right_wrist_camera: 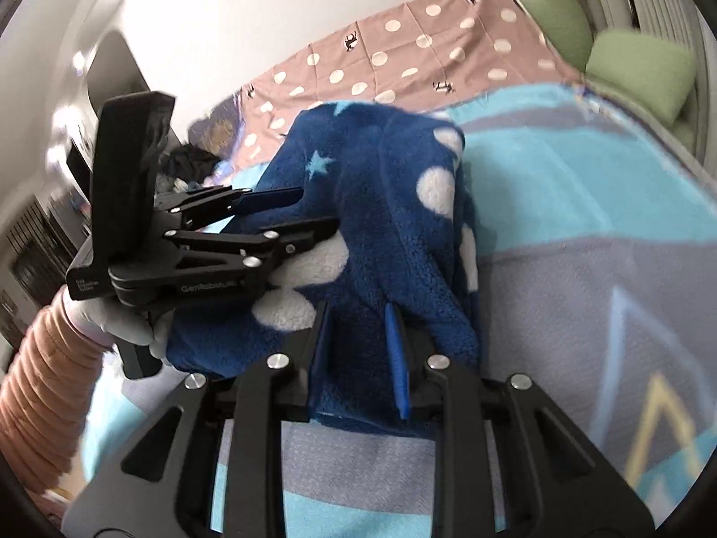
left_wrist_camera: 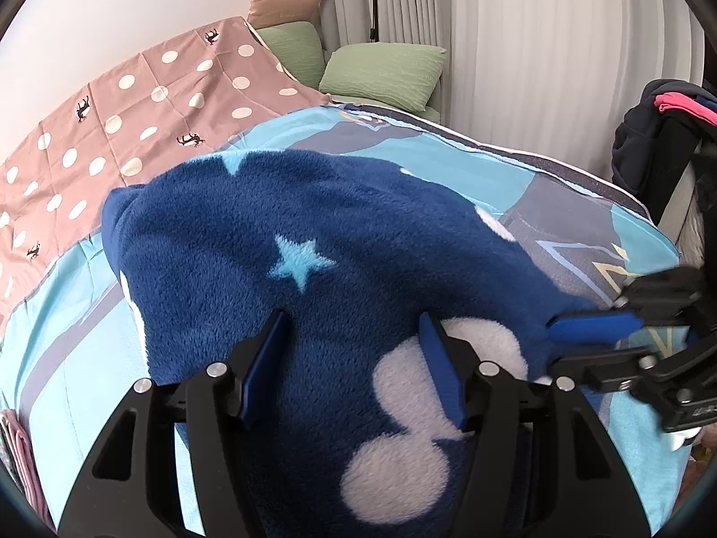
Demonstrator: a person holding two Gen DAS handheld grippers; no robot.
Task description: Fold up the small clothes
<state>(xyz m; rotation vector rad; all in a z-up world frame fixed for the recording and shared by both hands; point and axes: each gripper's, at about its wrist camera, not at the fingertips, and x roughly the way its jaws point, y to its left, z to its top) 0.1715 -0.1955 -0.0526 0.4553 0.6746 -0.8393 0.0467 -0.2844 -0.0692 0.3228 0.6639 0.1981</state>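
Lying on a bed (left_wrist_camera: 560, 166) covered by a light-blue and grey patterned quilt (right_wrist_camera: 582, 233), a dark-blue fleece garment (left_wrist_camera: 269, 233) with pale stars and white spots occupies the centre of both views. Left tool (left_wrist_camera: 354, 349): blue-padded fingers set fairly wide, with a bunched edge of the fleece between them; whether the pads press the fabric cannot be told. In the right wrist view this left tool (right_wrist_camera: 309, 210) meets the garment (right_wrist_camera: 394, 206) from the side, held by a gloved hand (right_wrist_camera: 121, 323). Right tool (right_wrist_camera: 358, 340): fingers narrowed around a raised fold of the fleece, gripping it. Behind the garment lies a pink-brown sheet (left_wrist_camera: 134, 103) with white dots; beyond it rest green pillows (left_wrist_camera: 381, 71) and a tan pillow (left_wrist_camera: 287, 6), before pale curtains (left_wrist_camera: 537, 45).
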